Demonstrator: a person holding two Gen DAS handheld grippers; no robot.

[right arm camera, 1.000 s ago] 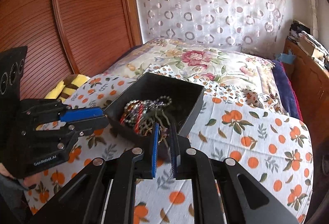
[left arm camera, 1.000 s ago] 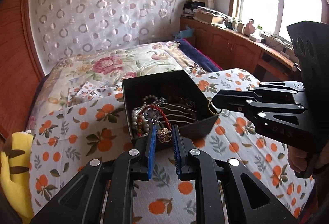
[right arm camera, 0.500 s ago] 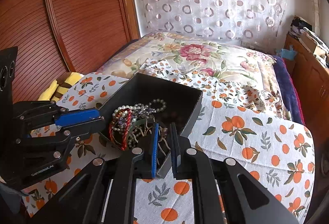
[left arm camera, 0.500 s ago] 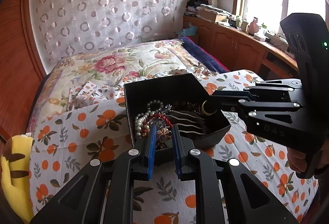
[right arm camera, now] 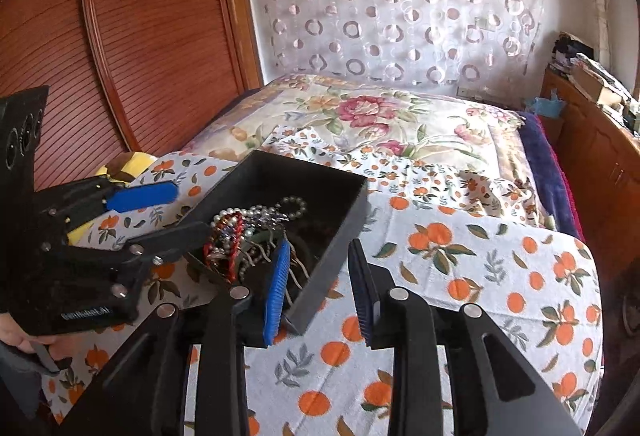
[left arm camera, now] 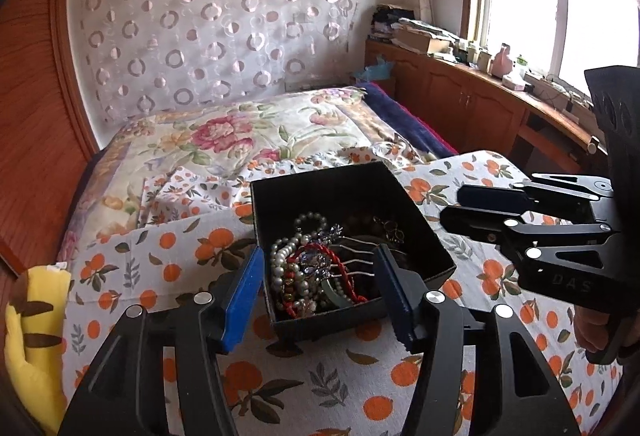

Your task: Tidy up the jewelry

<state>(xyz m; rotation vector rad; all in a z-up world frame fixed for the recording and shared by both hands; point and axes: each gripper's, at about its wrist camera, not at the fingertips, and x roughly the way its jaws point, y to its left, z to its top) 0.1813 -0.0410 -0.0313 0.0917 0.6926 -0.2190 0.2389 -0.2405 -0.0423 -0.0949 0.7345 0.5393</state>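
Both my tongs, left (left arm camera: 320, 288) and right (right arm camera: 318, 282), have just opened, empty; the jewelry box (left arm camera: 434, 250) rests on the bed (left arm camera: 400, 368).

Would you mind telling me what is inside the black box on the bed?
The black box holds tangled jewelry: pearl strands, a red beaded string, a jewelled piece and a wavy-pronged hair comb. The pile covers whatever lies beneath, and the box floor is too dark to read.

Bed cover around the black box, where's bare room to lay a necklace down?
The orange-print cover is bare right of the black box, out to the bed's edge. Inside the box, the tangled jewelry crowds it. The left gripper and right gripper, both open, flank its near walls.
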